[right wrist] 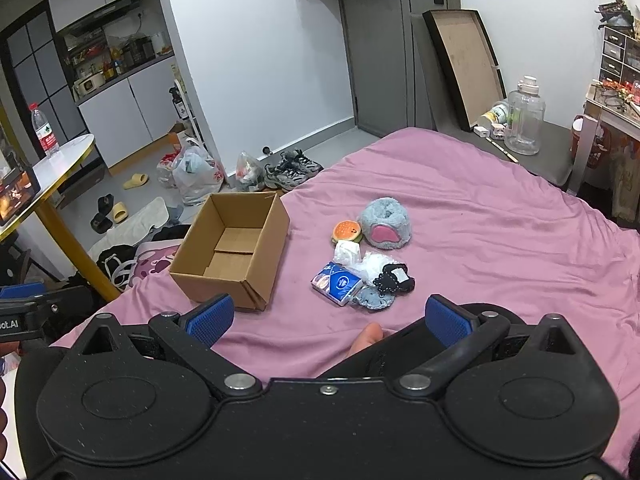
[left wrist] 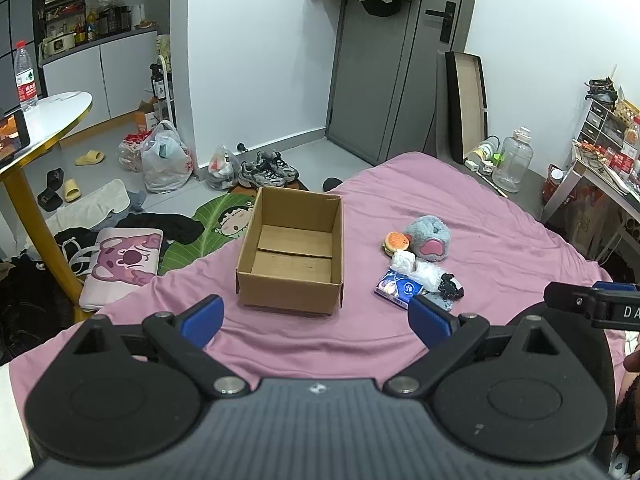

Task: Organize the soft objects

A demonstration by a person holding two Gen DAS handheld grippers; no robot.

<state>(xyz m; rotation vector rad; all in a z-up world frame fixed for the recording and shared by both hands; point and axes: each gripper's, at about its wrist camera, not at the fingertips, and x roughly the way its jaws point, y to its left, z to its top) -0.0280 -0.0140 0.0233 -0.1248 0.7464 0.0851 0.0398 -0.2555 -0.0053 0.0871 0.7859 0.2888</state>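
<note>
An open, empty cardboard box (left wrist: 292, 252) (right wrist: 232, 248) stands on the pink bed sheet (left wrist: 500, 240) (right wrist: 500, 240). To its right lies a cluster of soft items: a grey plush slipper with a pink pad (left wrist: 428, 238) (right wrist: 384, 224), a small burger toy (left wrist: 396, 243) (right wrist: 346, 232), white wrapped pieces (left wrist: 404, 260) (right wrist: 348, 252), a blue tissue pack (left wrist: 398, 289) (right wrist: 338, 282), a black fabric piece (left wrist: 450, 286) (right wrist: 394, 278) and a blue knit round (right wrist: 374, 299). My left gripper (left wrist: 316, 322) is open and empty, hovering before the box. My right gripper (right wrist: 330, 320) is open and empty, short of the cluster.
The bed's left edge drops to a cluttered floor with a pink cushion (left wrist: 120, 268), clothes, bags and shoes (left wrist: 268, 170). A round white table with a yellow leg (left wrist: 36, 128) stands at left. A desk (left wrist: 600, 176) and a clear jug (left wrist: 514, 160) are at right.
</note>
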